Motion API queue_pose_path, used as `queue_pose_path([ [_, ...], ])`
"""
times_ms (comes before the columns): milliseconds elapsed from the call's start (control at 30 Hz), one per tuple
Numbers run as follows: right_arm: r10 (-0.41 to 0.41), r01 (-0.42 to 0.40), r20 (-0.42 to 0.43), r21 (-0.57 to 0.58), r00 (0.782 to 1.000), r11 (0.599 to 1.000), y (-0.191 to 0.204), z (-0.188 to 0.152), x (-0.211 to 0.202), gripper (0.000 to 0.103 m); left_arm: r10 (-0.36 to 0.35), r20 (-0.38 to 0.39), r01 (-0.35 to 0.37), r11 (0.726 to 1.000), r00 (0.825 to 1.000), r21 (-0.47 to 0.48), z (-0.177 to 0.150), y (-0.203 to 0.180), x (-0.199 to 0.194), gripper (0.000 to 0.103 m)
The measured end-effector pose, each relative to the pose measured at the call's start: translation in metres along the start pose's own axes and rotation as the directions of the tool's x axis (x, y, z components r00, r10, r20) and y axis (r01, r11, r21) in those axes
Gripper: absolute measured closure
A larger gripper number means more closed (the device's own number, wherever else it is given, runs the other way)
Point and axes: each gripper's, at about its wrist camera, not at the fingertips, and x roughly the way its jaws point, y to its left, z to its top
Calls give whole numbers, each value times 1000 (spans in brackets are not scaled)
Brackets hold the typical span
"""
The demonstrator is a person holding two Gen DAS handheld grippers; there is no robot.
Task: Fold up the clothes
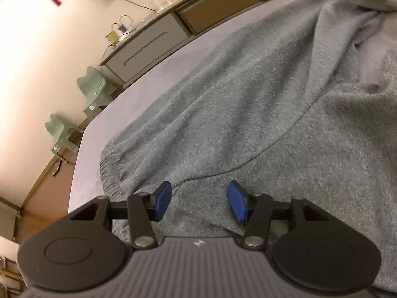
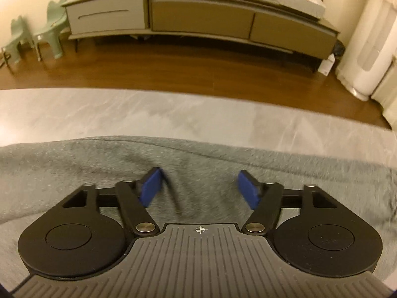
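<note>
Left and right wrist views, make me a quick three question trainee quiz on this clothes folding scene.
1. True or false: the left gripper is shut on the grey garment.
2. How do the right gripper jaws stand: A open, B shut?
3. Fill in: the elastic cuff lies near the edge of the ____.

Key: 1 false. 2 A. 3 bed.

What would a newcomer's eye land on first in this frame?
A fuzzy grey-green garment spreads across the pale bed sheet. Both grippers hover open over it, the left gripper near an elastic cuff, the right gripper near its far edge.
</note>
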Motion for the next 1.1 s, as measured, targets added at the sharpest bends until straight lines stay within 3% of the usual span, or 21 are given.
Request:
queue_pose_path([
  [100, 26, -27, 76, 11, 997, 1000, -22, -5, -28, 41, -16, 59, 19, 999, 998, -50, 19, 0, -8, 55],
  [200, 93, -88, 159, -35, 983, 995, -52, -34, -81, 31, -91, 159, 105, 991, 983, -85, 43, -10, -27, 54],
  [300, 57, -41, 147, -110, 987, 993, -91, -82, -115, 28, -160, 232, 182, 980, 960, -77, 66, -35, -39, 54],
  [367, -28, 46, 142, -119, 989, 992, -121, -114, -130, 27, -180, 250, 199, 979, 951, -52, 80, -56, -42, 54],
  [433, -115, 118, 161, -12, 980, 993, -157, -139, -140, 23, -193, 251, 205, 979, 948, -21, 92, -78, -40, 53],
  [533, -161, 123, 162, 224, 974, 967, -220, -163, -133, 20, -190, 241, 189, 982, 952, 29, 106, -110, -32, 53],
  [667, -198, 141, 157, 313, 968, 939, -261, -172, -107, 20, -167, 217, 153, 985, 962, 83, 114, -133, -11, 53],
  [733, -177, 118, 160, 327, 971, 938, -271, -171, -93, 23, -160, 212, 142, 985, 964, 99, 116, -140, -8, 54],
  [767, -142, 86, 166, 309, 976, 947, -271, -170, -87, 36, -159, 213, 140, 985, 964, 102, 117, -140, -7, 60],
  [800, -111, 59, 171, 285, 979, 957, -270, -168, -83, 60, -158, 213, 138, 985, 964, 106, 118, -141, -5, 64],
  [867, -55, 9, 182, 243, 982, 970, -268, -164, -79, 83, -161, 215, 141, 984, 963, 105, 121, -141, -3, 91],
  [933, -40, -20, 228, 254, 973, 967, -272, -157, -97, 88, -174, 242, 154, 983, 954, 101, 121, -135, -8, 96],
  [967, -17, -69, 285, 289, 958, 955, -282, -152, -118, 89, -181, 257, 161, 982, 949, 99, 121, -131, -11, 98],
  [1033, 17, -163, 388, 346, 922, 924, -303, -145, -158, 89, -240, 295, 217, 970, 925, 110, 120, -121, -23, 98],
  [1100, 28, -207, 412, 397, 911, 894, -325, -152, -185, 89, -337, 276, 296, 938, 900, 178, 114, -121, -27, 98],
])
